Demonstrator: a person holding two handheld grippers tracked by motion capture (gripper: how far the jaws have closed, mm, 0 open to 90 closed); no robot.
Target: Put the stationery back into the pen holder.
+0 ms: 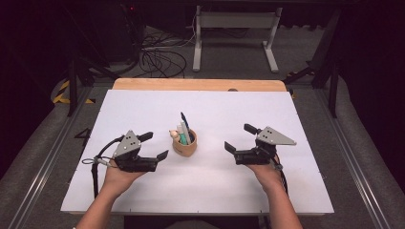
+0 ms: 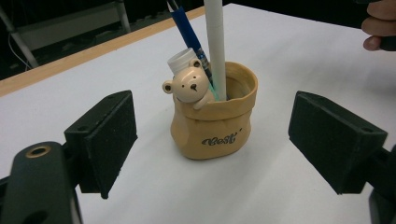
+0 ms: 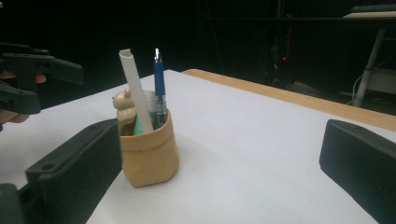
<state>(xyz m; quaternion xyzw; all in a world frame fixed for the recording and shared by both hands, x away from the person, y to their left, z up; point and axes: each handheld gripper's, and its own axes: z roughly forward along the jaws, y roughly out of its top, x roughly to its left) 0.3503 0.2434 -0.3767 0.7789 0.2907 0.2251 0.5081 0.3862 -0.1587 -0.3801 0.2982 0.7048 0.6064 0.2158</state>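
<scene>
At frame centre, the tan bag-shaped bear pen holder (image 1: 184,142) stands between the left gripper (image 1: 154,145) and right gripper (image 1: 237,138), both spread wide and empty. A sideways nudge would likely tip it, spilling the white pen (image 2: 215,46) and blue pen (image 2: 189,32).

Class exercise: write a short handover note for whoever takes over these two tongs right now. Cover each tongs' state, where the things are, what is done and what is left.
Left tongs: open, holding nothing, resting left of the pen holder.
Right tongs: open, holding nothing, resting right of it.
Things: the tan bear-faced pen holder stands upright mid-table on the white sheet. Inside it are a blue pen, a white pen and a white-capped item I cannot identify.
Done: nothing visibly handled; everything sits in the holder.
Left: probably closing in on the holder or a pen, as both tongs face it.
</scene>
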